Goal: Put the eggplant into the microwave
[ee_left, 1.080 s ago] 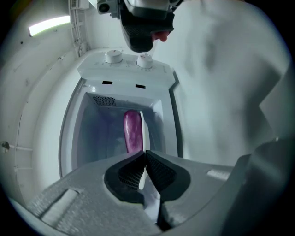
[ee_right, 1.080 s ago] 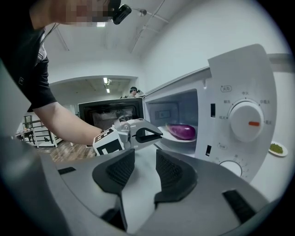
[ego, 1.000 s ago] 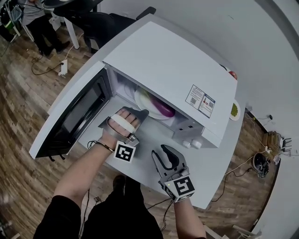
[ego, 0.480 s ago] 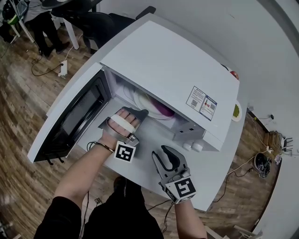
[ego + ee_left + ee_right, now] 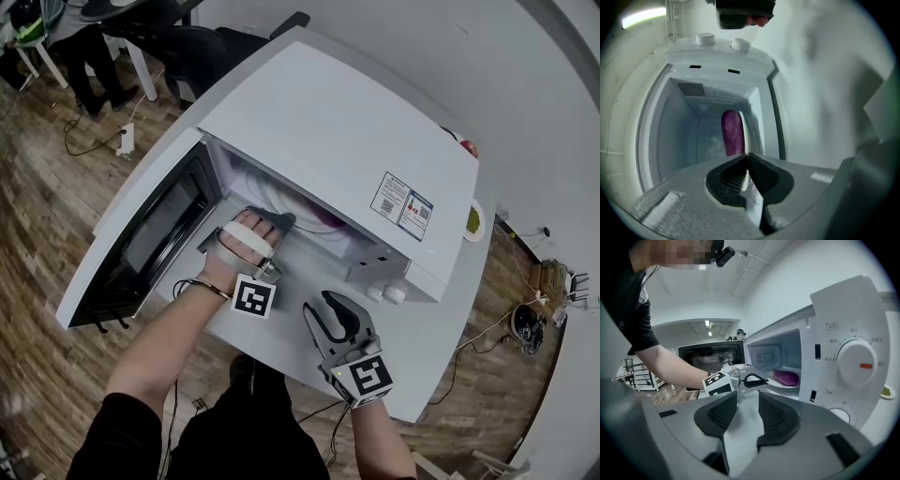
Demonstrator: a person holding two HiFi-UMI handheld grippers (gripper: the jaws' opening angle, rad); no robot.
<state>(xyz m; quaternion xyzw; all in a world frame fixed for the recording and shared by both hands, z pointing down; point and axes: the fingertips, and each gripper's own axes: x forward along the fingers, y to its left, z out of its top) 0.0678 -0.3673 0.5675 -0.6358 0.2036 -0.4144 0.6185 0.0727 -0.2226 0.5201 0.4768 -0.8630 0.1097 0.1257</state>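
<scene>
Eggplant (image 5: 786, 377) lies on plate (image 5: 780, 386) inside microwave (image 5: 337, 141), door (image 5: 141, 244) swung open at left. Left gripper (image 5: 747, 157) is at the cavity mouth, jaws pinched together on what looks like the plate's near rim. Compared with a second ago, that hand sits slightly further in and less plate shows under the top edge, so the load seems pushed home. Right gripper (image 5: 747, 397) hangs near, over the surface (image 5: 431, 356) before the knobs, jaws apart, empty. Task looks almost done: release rim, back out, probably shut door

closed left gripper (image 5: 748, 157), eggplant (image 5: 732, 132) inside microwave (image 5: 717, 70)
</scene>
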